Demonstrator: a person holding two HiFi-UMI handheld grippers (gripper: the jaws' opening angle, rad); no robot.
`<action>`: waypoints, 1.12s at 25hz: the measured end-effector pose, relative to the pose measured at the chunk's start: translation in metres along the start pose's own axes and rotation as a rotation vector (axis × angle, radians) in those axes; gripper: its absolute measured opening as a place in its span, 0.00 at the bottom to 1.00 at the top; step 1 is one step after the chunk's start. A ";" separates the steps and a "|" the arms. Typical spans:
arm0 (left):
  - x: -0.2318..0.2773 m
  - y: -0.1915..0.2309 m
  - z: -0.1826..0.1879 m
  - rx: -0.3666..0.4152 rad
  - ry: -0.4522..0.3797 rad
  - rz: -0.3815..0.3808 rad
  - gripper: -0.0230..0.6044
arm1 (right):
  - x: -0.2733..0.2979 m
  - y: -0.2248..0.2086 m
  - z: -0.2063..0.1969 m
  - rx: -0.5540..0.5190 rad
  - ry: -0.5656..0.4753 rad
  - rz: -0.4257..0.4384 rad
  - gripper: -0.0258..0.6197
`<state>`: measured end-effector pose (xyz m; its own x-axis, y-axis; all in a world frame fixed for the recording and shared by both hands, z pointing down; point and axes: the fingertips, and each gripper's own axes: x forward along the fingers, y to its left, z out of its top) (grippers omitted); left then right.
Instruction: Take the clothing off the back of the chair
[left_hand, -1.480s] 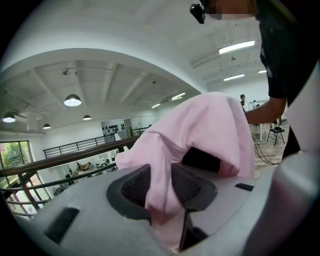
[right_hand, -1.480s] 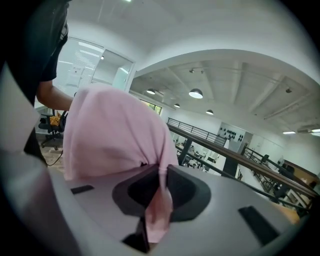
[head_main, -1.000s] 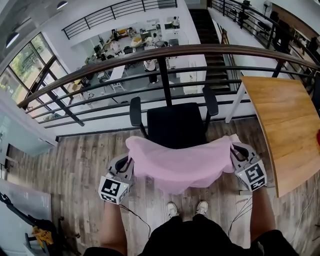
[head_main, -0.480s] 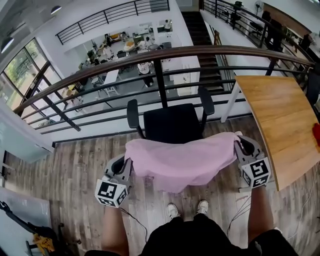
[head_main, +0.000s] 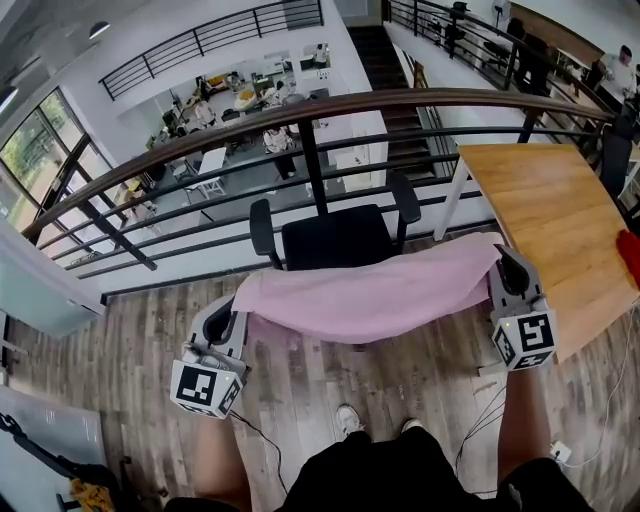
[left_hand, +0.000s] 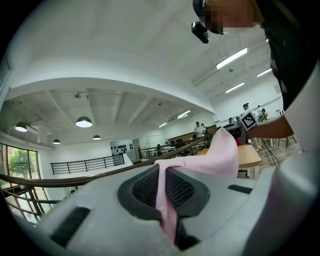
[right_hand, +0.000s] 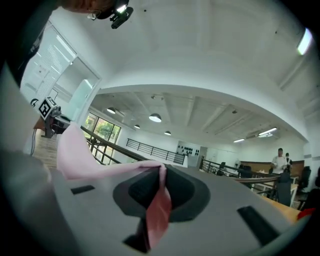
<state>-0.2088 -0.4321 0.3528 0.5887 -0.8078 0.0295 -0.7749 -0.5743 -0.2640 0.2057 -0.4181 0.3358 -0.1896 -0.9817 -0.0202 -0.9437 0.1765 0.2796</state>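
Observation:
A pink garment (head_main: 370, 295) hangs stretched in a band between my two grippers, in front of the black office chair (head_main: 335, 238). It hides the chair's backrest; the seat and both armrests show beyond it. My left gripper (head_main: 228, 322) is shut on the garment's left end, and the pink cloth (left_hand: 165, 205) is pinched between its pads in the left gripper view. My right gripper (head_main: 508, 272) is shut on the right end, where the cloth (right_hand: 159, 205) is likewise clamped in its jaws. Both grippers point level.
A black railing with a wooden handrail (head_main: 330, 105) runs just behind the chair. A wooden table (head_main: 545, 210) stands at the right, close to my right gripper, with a red thing (head_main: 630, 255) on its edge. The person's shoes (head_main: 350, 418) are on the wood floor below.
Both grippers have risen and moved apart. The garment, which sagged in a wide fold over the chair back, now hangs higher and is pulled out flatter between them.

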 end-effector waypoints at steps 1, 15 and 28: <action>-0.004 -0.003 0.005 0.001 -0.006 0.008 0.07 | -0.005 0.001 0.005 0.001 -0.013 0.005 0.10; -0.068 -0.101 0.106 0.006 -0.169 0.149 0.07 | -0.113 0.000 0.079 0.009 -0.257 0.141 0.10; -0.122 -0.209 0.137 0.012 -0.184 0.169 0.07 | -0.222 0.009 0.089 0.048 -0.324 0.238 0.10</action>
<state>-0.0870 -0.1952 0.2727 0.4836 -0.8541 -0.1917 -0.8639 -0.4305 -0.2613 0.2151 -0.1922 0.2570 -0.4728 -0.8406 -0.2642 -0.8732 0.4068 0.2684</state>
